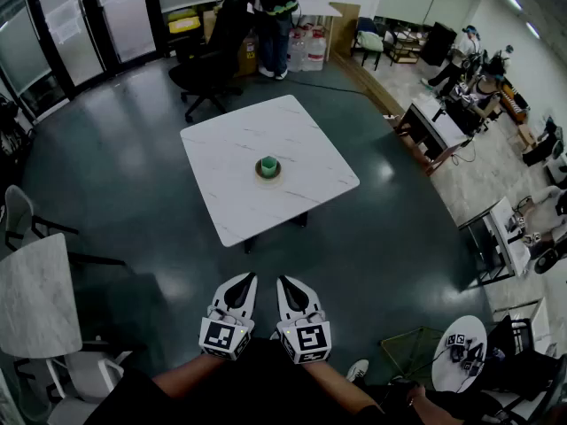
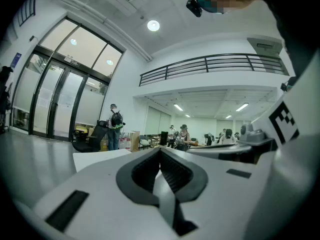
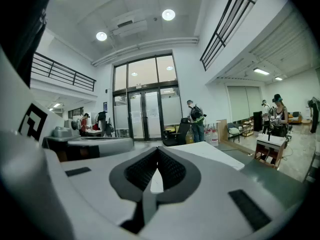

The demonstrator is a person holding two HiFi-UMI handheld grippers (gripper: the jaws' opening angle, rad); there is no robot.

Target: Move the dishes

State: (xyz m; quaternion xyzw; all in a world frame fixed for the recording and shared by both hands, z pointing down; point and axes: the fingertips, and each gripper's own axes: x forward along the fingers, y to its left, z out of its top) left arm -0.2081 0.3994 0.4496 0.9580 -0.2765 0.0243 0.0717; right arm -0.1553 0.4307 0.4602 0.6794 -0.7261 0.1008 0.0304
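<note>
A green cup (image 1: 268, 164) is seen standing on a plate (image 1: 268, 176) near the middle of the white surface (image 1: 221, 149), at 12 o'clock from both grippers and well apart from them. Its contents cannot be made out. The fingers of the left gripper (image 1: 244, 278) and right gripper (image 1: 285, 282) are pressed together, with nothing held.

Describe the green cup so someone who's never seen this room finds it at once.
On the dark green floor, ahead of the person, stands a square white marble table. Near its middle sits a small green cup on a round tan saucer, the only things on that tabletop.
</note>
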